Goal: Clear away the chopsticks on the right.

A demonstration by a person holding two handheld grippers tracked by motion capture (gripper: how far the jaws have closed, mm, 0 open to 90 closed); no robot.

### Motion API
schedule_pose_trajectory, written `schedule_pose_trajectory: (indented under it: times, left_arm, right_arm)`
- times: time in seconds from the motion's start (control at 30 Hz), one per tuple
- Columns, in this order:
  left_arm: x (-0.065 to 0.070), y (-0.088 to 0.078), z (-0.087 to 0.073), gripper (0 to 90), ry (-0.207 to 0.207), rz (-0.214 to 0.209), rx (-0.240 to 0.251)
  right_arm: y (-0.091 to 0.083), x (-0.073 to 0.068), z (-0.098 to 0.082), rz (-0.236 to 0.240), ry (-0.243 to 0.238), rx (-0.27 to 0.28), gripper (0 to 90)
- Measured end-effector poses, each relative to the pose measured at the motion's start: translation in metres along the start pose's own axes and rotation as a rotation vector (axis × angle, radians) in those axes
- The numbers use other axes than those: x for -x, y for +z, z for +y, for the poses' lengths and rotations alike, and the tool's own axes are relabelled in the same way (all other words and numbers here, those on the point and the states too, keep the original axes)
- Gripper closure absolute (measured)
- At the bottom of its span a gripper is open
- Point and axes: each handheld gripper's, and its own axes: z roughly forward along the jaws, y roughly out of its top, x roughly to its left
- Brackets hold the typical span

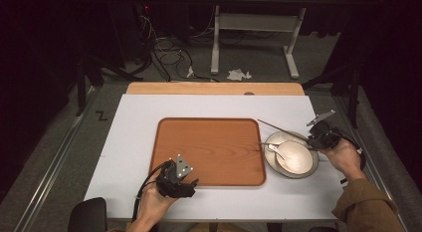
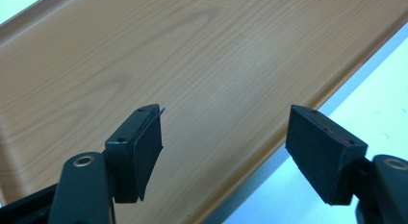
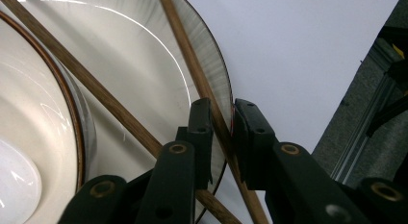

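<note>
1. Resting at the near left, the left hand-held gripper [image 1: 191,182] hangs over the near edge of the wooden tray [image 1: 209,142], its jaws wide apart and bare.
2. To the right, the right hand-held gripper [image 3: 232,120] squeezes one brown chopstick [image 3: 192,65].
3. A second chopstick [image 3: 82,80] lies across the plate [image 1: 271,162], beside a bowl [image 1: 294,157] on the white worktop [image 1: 139,117].

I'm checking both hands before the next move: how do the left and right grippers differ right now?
The left gripper has its jaws wide apart and nothing between them, while the right gripper is closed on a wooden chopstick. The left gripper hovers over the near edge of the wooden tray; the right gripper sits at the plate beside the tray. Both have black padded jaws.
</note>
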Motion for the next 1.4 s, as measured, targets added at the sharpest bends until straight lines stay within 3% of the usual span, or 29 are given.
schedule_pose_trajectory:
  times: [0.27, 0.37, 0.77, 0.93, 0.97, 1.03, 1.27, 1.4]
  left_arm:
    - [0.005, 0.003, 0.000, 28.7, 0.014, -0.010, -0.010]
    - [0.007, 0.004, 0.000, 28.6, 0.018, -0.012, -0.011]
    - [0.007, 0.005, 0.000, 28.7, 0.019, -0.015, -0.015]
    - [0.008, 0.006, 0.000, 28.7, 0.023, -0.024, -0.019]
    - [0.008, 0.006, 0.001, 28.7, 0.029, -0.029, -0.020]
    - [0.009, 0.006, 0.001, 28.7, 0.034, -0.036, -0.020]
    - [0.004, 0.008, 0.005, 28.8, 0.016, -0.084, -0.004]
    - [0.002, 0.010, 0.008, 28.9, 0.018, -0.097, 0.002]
  right_arm:
    - [0.002, -0.001, -0.001, -0.008, -0.011, -0.017, 77.4]
    - [0.002, -0.001, -0.002, -0.027, -0.031, -0.021, 82.4]
    - [0.000, -0.004, -0.005, -0.040, -0.046, -0.004, 84.5]
    - [-0.010, -0.002, -0.008, -0.011, -0.011, 0.074, 84.6]
    - [-0.016, -0.001, -0.011, 0.016, 0.029, 0.118, 84.6]
    - [-0.023, -0.001, -0.012, 0.027, 0.043, 0.140, 84.7]
    - [-0.052, -0.007, -0.015, 0.022, 0.072, 0.225, 84.6]
    - [-0.078, -0.019, -0.017, 0.030, 0.065, 0.295, 84.6]
